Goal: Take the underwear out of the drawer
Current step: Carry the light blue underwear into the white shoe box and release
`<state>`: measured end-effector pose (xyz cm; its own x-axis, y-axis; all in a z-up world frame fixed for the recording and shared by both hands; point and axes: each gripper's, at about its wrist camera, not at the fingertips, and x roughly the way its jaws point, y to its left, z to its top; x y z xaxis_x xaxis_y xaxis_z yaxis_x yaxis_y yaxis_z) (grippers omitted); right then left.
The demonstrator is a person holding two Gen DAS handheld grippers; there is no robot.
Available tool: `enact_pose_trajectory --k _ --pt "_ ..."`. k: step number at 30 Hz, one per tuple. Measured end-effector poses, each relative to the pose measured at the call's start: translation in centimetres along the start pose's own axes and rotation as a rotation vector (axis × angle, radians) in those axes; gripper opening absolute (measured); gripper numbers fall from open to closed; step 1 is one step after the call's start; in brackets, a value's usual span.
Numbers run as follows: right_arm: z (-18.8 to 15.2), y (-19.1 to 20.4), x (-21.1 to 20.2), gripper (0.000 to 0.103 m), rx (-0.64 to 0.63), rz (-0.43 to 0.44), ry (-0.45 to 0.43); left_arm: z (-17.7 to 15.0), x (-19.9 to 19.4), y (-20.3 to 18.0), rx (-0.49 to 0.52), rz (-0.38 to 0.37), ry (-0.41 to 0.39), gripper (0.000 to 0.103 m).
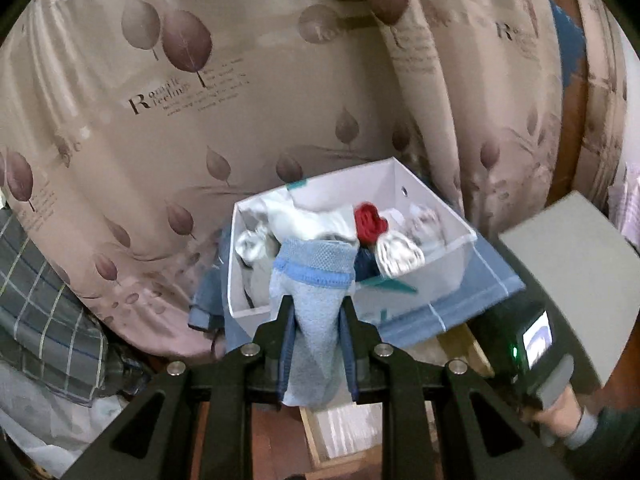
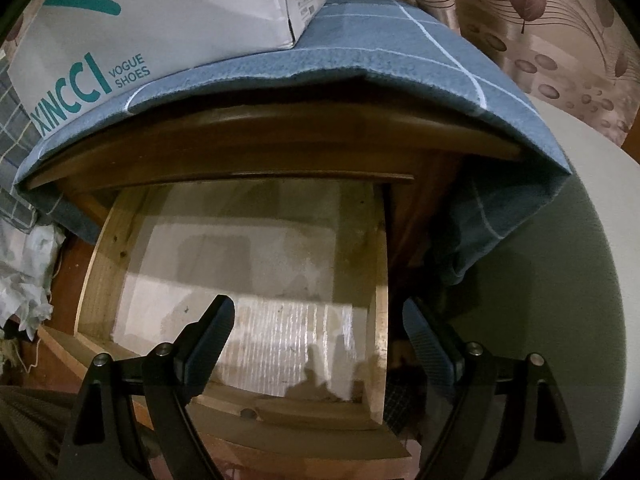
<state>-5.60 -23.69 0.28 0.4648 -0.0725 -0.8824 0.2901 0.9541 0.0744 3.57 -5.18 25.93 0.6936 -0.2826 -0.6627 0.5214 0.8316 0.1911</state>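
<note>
My left gripper [image 1: 316, 304] is shut on a pale blue piece of underwear [image 1: 316, 312] with a brighter blue waistband; the cloth hangs between the fingers, in front of a white shoe box [image 1: 436, 268] full of rolled garments. In the right wrist view, my right gripper [image 2: 318, 320] stands open over the pulled-out wooden drawer [image 2: 96, 276], whose pale lined bottom [image 2: 280, 320] is bare; nothing lies between its fingers. The right gripper's body and the hand holding it show at the lower right of the left wrist view [image 1: 540, 344].
The shoe box [image 2: 160, 20] sits on a blue checked cloth [image 2: 380, 48] covering the wooden cabinet top. A leaf-print curtain [image 1: 200, 100] hangs behind. A grey stool or surface [image 1: 568, 264] stands at the right, plaid fabric [image 1: 44, 292] at the left.
</note>
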Motion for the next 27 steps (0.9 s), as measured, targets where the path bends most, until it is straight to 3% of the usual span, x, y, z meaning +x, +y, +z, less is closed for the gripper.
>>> enact_pose_trajectory --k 10,27 --pt "0.0 0.1 0.0 0.085 -0.004 0.001 0.001 2.9 5.6 1.2 -0.015 0.07 0.051 0.021" --pt "0.1 0.3 0.4 0.085 -0.016 0.01 0.018 4.7 14.3 0.9 -0.056 0.064 0.117 0.021"
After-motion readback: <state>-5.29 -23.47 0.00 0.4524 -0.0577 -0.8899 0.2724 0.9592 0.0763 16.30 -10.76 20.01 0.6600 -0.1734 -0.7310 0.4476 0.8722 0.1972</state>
